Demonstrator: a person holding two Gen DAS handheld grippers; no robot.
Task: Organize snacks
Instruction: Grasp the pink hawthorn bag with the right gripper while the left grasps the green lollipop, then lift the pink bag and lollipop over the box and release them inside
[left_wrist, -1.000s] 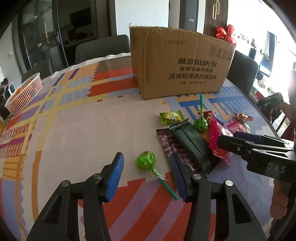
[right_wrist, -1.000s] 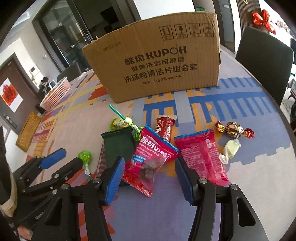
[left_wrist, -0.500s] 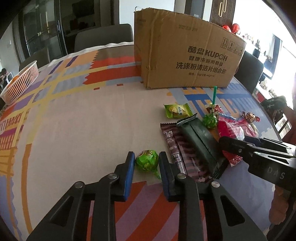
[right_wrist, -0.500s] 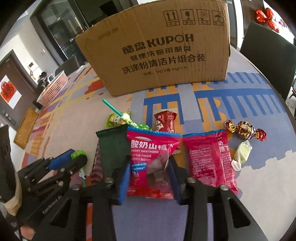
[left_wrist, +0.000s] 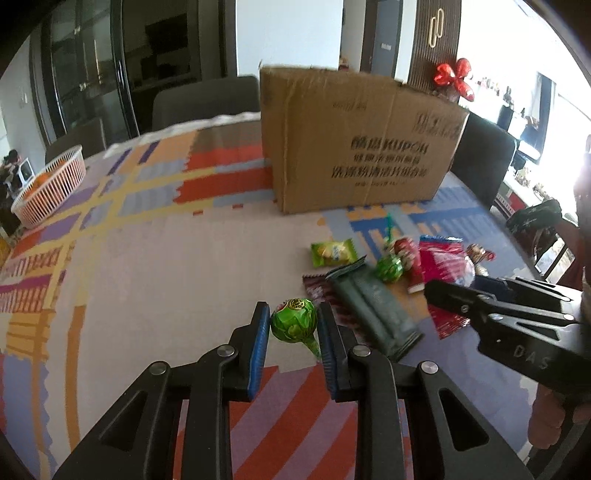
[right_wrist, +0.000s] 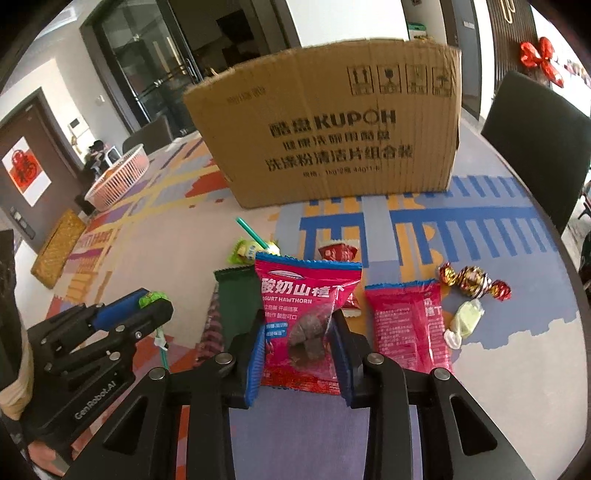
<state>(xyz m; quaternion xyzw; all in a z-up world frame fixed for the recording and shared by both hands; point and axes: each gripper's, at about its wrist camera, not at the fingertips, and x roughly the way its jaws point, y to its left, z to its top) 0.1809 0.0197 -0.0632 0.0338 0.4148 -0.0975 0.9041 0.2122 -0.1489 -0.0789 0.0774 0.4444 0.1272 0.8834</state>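
Claw on the left (left_wrist: 291, 328), low in the middle of its own view, is pressed onto the round green foil-wrapped lollipop (left_wrist: 294, 324), blue pads on either side of the ball and the thin green stick trailing down to the right under one finger. The right claw (right_wrist: 298, 334), low centre in its view, is closing its jaws on the pink glossy yogurt-hawthorn snack packet (right_wrist: 302, 314), which stands between the pads with its top edge raised off the patterned table (right_wrist: 480, 387). The brown cardboard box (right_wrist: 332, 140) waits across the upper middle of both frames, beyond the loose pile. Risks, as I judge them: the lollipop is gripped on a rounded, slippery wrapper, so it could roll or squirt out if tilted. The packet is air-filled and soft, so a pinch on its sides may only crumple film and let it slide down. Both claws sit close together, and the dark green flat wrapper bar (left_wrist: 373, 310) lies just beside the lollipop, so a careless sweep could drag it or knock the second pink packet (right_wrist: 410, 325). The box wall is tall; clipping its rim could dislodge either snack.
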